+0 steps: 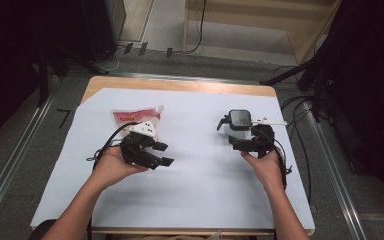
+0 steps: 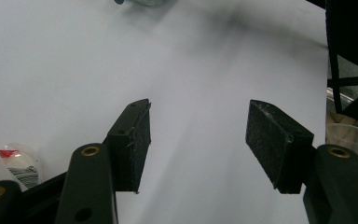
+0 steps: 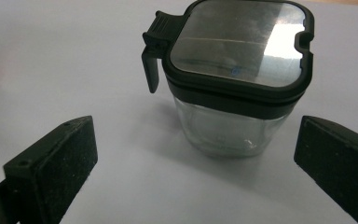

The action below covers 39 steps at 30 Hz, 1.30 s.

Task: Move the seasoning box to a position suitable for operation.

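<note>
While both hands rest low over the white-covered worktop (image 1: 200,180), the right tongs (image 3: 196,163) stand wide apart just short of the glass jar (image 3: 228,126) — lined up, I judge, to straddle its clear body below the black hinged lid (image 3: 237,42). Left tongs (image 2: 205,140) gape wide too, holding nothing, with the red pouch (image 1: 132,116) lying just beyond that hand.

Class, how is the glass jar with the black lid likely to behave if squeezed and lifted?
The jar looks like rigid clear glass, so probably stiff, smooth and breakable. Its squarish body shouldn't roll. The lid with its side latch may make it slightly top-heavy.
</note>
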{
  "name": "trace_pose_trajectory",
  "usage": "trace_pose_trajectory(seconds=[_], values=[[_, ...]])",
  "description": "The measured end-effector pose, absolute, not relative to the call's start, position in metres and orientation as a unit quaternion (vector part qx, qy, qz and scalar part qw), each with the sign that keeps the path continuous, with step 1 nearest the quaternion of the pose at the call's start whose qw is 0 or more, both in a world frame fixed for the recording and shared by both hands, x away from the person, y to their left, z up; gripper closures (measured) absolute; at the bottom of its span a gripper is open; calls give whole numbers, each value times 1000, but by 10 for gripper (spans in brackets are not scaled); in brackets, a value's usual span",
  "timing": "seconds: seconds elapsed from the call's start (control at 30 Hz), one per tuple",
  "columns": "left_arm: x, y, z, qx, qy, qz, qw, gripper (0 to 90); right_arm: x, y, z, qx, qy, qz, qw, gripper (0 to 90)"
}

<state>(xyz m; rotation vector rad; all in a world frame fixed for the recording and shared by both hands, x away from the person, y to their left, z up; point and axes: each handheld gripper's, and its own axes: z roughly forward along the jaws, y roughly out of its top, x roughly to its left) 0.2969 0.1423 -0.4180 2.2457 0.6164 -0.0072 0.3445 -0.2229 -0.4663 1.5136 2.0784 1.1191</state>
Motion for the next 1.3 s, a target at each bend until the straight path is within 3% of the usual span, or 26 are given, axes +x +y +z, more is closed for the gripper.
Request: trace_pose_trajectory(seconds=[0.53, 0.8, 1.3], values=[[298, 145, -420, 889, 247, 2, 385, 417, 372, -208, -487, 553, 714, 371, 216, 0], [298, 145, -421, 888, 249, 3, 386, 420, 382, -204, -500, 578, 689, 380, 217, 5], [298, 145, -421, 886, 249, -3, 390, 421, 390, -201, -510, 560, 670, 400, 277, 120]])
